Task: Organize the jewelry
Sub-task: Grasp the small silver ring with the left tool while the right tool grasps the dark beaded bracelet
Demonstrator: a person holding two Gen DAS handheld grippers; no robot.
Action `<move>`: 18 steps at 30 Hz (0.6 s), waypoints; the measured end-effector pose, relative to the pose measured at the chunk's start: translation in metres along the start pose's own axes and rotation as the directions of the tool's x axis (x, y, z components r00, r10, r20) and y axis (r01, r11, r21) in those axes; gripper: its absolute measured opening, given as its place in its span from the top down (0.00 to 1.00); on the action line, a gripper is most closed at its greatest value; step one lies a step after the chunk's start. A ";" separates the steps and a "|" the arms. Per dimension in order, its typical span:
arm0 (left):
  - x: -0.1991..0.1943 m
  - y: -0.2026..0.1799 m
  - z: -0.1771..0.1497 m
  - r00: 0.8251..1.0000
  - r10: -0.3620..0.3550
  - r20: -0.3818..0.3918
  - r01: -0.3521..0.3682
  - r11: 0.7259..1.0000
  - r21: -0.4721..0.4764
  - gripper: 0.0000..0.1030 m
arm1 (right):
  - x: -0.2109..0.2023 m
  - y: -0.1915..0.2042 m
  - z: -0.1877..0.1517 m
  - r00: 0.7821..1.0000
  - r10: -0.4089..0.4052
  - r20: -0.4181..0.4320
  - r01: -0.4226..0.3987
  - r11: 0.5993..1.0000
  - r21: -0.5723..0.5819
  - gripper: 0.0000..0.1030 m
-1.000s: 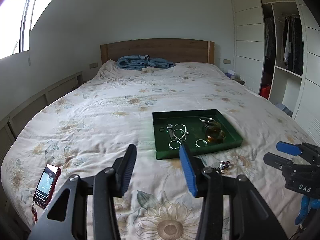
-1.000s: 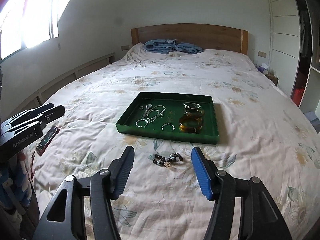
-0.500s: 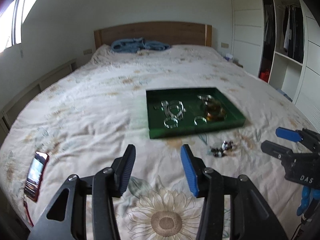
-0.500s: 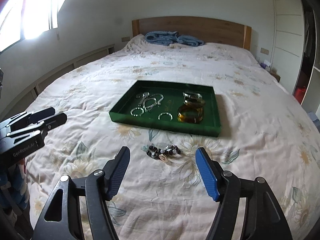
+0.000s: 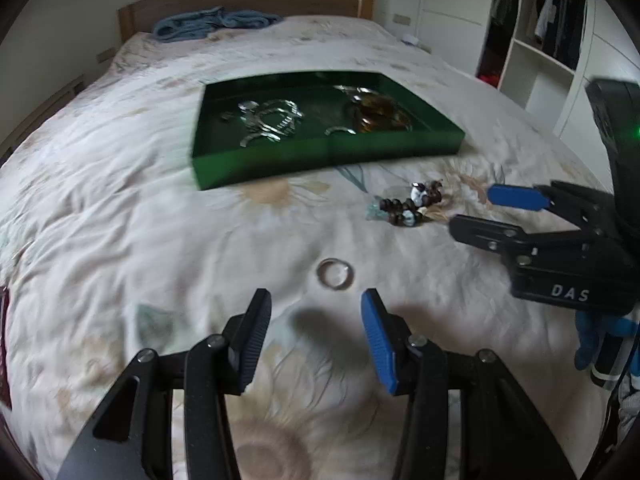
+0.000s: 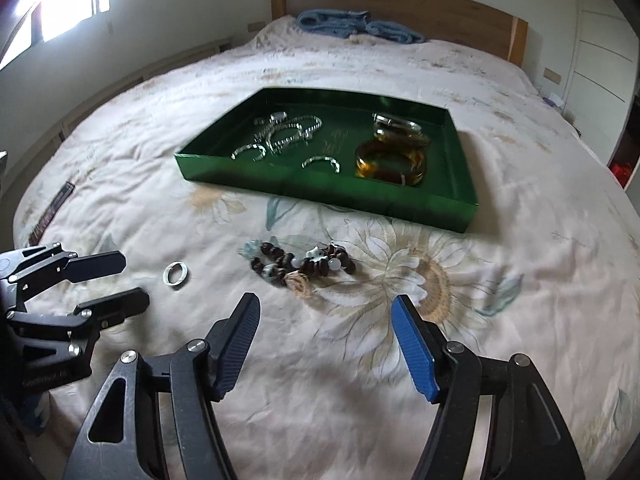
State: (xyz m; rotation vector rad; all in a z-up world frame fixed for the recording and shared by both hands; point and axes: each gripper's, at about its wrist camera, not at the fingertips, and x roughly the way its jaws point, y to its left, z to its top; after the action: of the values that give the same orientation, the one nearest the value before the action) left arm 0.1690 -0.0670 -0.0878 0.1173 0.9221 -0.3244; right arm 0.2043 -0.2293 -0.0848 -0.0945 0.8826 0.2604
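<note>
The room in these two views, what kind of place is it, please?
Most likely a home bedroom. A large bed with a floral cover and a wooden headboard fills the view, and an open wardrobe with hanging clothes stands beside it.

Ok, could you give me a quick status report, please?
Left gripper and right gripper open, empty. Silver ring, bead bracelet outside green tray. Nothing blocking.

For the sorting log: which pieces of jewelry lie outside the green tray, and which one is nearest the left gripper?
The silver ring and beaded bracelet lie on the bedspread; the ring is just ahead of the open left gripper.
</note>
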 end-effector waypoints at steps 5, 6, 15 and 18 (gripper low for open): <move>0.023 -0.002 0.006 0.999 -0.010 -0.032 0.011 1.000 0.002 0.60 | 0.024 -0.004 0.007 0.999 0.022 -0.027 -0.022 1.000 -0.014 0.35; 0.025 0.001 0.007 0.999 -0.014 -0.033 0.013 1.000 -0.010 0.65 | 0.028 -0.005 0.008 0.999 0.030 -0.031 -0.031 0.999 -0.014 0.35; 0.035 0.019 0.011 0.999 -0.047 -0.027 0.045 0.997 -0.066 0.82 | 0.055 0.007 0.018 0.994 0.105 -0.038 -0.107 0.993 -0.049 0.44; 0.031 0.019 0.010 0.999 -0.047 -0.016 0.046 0.997 -0.065 0.82 | 0.057 0.009 0.017 0.990 0.133 -0.053 -0.136 0.989 -0.054 0.65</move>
State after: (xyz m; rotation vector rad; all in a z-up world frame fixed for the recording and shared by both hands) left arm 0.1998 -0.0583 -0.1070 0.0393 0.9528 -0.3363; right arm 0.2490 -0.2071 -0.1177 -0.0952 0.9323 0.4108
